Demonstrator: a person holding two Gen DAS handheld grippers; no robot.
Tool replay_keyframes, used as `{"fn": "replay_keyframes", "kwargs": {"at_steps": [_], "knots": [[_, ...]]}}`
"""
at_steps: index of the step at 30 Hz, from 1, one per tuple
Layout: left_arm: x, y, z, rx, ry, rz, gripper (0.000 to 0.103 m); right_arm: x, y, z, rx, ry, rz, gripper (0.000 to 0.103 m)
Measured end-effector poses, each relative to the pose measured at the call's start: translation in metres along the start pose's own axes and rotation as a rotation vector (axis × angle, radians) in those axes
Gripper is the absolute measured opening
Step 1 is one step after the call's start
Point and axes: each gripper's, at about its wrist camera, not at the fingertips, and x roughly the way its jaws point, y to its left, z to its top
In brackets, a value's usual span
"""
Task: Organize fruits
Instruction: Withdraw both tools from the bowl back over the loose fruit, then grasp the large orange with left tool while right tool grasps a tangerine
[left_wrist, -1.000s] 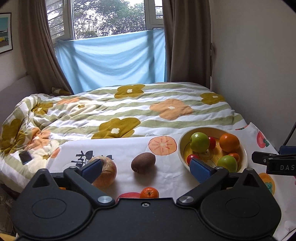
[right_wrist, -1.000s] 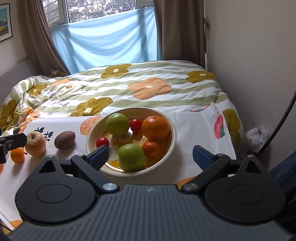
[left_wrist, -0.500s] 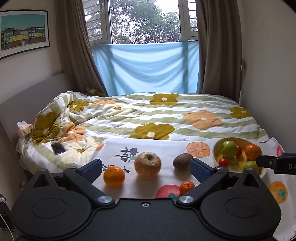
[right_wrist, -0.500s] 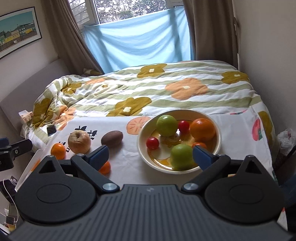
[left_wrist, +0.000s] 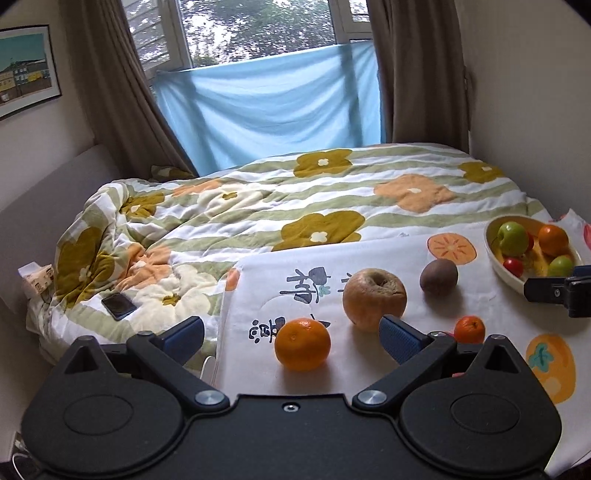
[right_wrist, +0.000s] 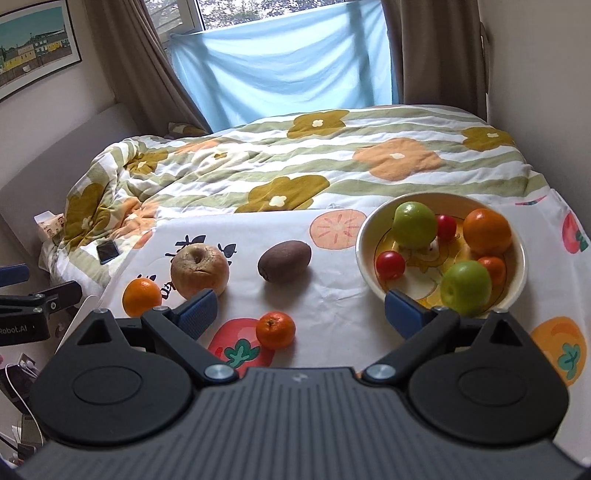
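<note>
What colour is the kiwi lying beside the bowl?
The kiwi is dull brown, shown best in the right wrist view.

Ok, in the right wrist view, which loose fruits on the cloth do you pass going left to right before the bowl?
Large orange → wrinkled apple → small tangerine → kiwi → bowl.

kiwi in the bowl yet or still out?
Out. The kiwi lies on the printed cloth, left of the bowl, apart from it.
</note>
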Motion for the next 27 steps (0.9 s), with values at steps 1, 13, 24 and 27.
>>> {"fn": "replay_keyframes", "kwargs": {"at_steps": [1,13,24,27], "knots": [[0.007,0.004,-0.001,0.019,0.006,-0.02,0.102,0.005,0.004,-0.002,0.011,0.005,-0.015,0.103],[0.09,0.026,-0.015,0.178,0.077,-0.217,0.096,0.054,0.036,-0.022,0.089,0.065,-0.159,0.103],[0.135,0.033,-0.021,0.145,0.145,-0.35,0.087,0.082,0.047,-0.034,0.109,0.102,-0.219,0.095],[0.14,0.032,-0.022,0.145,0.159,-0.369,0.08,0.084,0.047,-0.035,0.125,0.101,-0.227,0.094]]}}
